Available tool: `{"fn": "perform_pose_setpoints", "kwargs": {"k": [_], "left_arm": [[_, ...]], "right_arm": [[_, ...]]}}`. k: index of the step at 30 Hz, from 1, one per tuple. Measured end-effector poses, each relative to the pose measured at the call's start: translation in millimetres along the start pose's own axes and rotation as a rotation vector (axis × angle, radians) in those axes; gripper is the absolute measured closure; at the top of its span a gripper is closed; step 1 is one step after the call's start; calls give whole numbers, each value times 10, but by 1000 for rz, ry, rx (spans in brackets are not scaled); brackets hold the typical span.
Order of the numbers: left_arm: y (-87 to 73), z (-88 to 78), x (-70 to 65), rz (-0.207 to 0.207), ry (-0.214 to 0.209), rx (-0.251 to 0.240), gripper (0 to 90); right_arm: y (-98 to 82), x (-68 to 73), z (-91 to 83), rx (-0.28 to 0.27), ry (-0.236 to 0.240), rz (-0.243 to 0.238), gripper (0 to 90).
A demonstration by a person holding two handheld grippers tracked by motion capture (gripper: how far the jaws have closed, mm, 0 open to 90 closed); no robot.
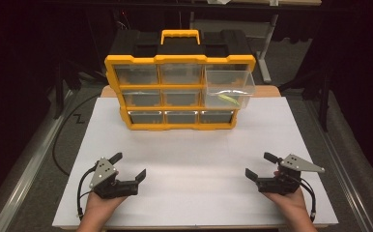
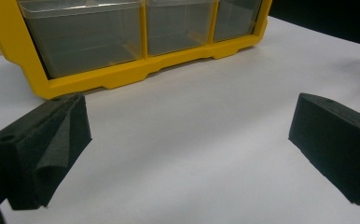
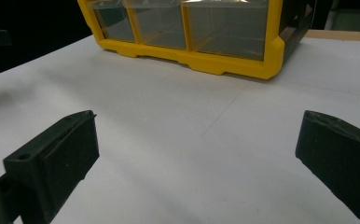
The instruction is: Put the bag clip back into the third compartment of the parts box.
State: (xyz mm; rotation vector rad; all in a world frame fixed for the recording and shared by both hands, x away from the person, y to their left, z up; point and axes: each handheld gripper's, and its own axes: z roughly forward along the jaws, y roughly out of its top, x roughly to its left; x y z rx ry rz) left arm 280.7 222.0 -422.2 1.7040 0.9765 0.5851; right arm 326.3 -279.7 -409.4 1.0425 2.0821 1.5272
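The left gripper (image 1: 129,164) and right gripper (image 1: 260,164) are resting on the white table (image 1: 189,154), jaws spread wide and holding nothing. The yellow drawer organizer (image 1: 179,79) is standing at the far edge, its top-right drawer (image 1: 229,87) sticking out.

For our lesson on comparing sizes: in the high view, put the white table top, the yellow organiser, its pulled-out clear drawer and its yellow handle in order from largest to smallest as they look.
1. White table top
2. Yellow organiser
3. Pulled-out clear drawer, nearer the camera than the shut drawers, so it looks larger than they do
4. Yellow handle

Lab bench: white board (image 1: 194,169), dark curtains, metal frames.
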Motion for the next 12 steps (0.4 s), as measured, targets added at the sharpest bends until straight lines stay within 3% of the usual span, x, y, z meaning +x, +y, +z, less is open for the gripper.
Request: {"fn": "perform_pose_setpoints", "kwargs": {"k": [5,8,12], "left_arm": [[-8,25,-23,8,24,23,4],[-10,17,-30,9,23,26,4],[-10,-1,-33,6,26,30,4]], "right_arm": [[-45,-1,-30,3,-13,-12,0],[-38,1,-67,-20,-28,4,0],[-47,21,-70,-11,-39,-15,0]]}}
